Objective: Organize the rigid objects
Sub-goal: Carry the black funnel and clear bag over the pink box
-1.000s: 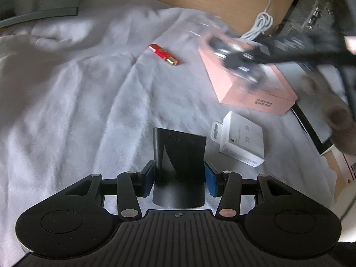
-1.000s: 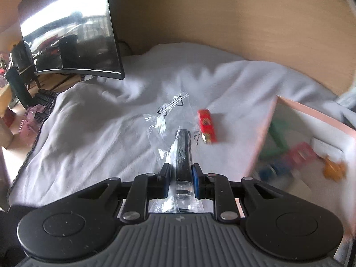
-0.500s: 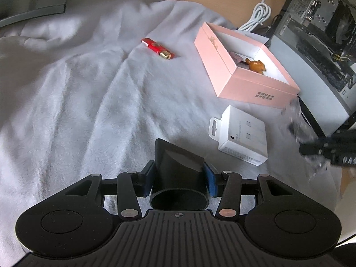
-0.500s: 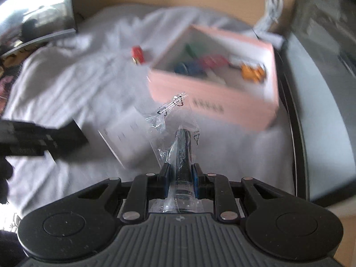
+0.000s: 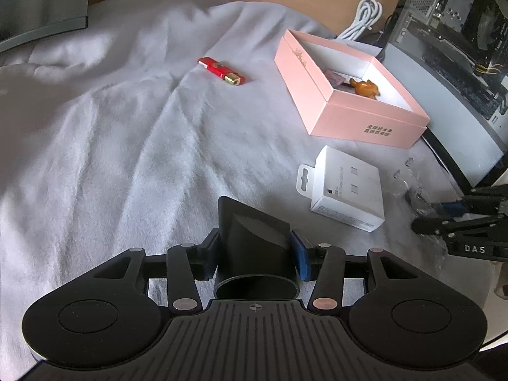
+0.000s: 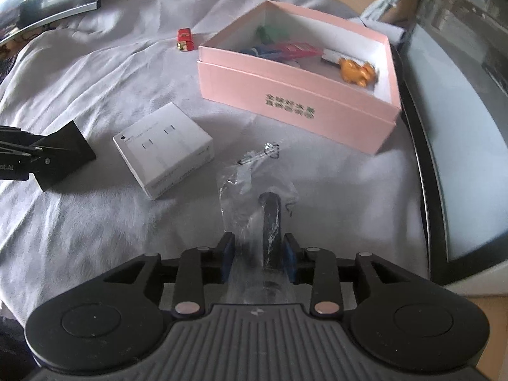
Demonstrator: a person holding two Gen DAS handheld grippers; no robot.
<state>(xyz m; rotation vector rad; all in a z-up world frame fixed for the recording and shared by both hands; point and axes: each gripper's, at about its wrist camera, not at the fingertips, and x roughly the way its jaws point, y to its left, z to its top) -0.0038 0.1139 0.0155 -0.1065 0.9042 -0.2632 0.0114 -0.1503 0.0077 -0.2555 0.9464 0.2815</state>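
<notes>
- Left wrist view: the left gripper (image 5: 254,254) has its jaws closed on a black nozzle (image 5: 254,241), pads pressing both sides, held just above the white cloth (image 5: 111,158) that covers the worktop.
- Ahead lie a white carton (image 5: 347,190), a pink box (image 5: 349,95) standing open with small items inside, and a red lighter (image 5: 221,70) well apart on the cloth.
- The right gripper (image 5: 444,212) shows at the right edge, low, near the carton.
- Right wrist view: the jaws of the right gripper (image 6: 258,257) have just been opening. A black stick in a clear bag (image 6: 270,222) lies between the pads, and the left pad stands clear of it.
- The pink box (image 6: 298,108) sits beyond the bag, the white carton (image 6: 163,149) to its left.
- Judgement: the step in hand is setting the bagged stick down in front of the box. The next move calls for backing the right gripper off without dragging the bag, then placing the nozzle.
</notes>
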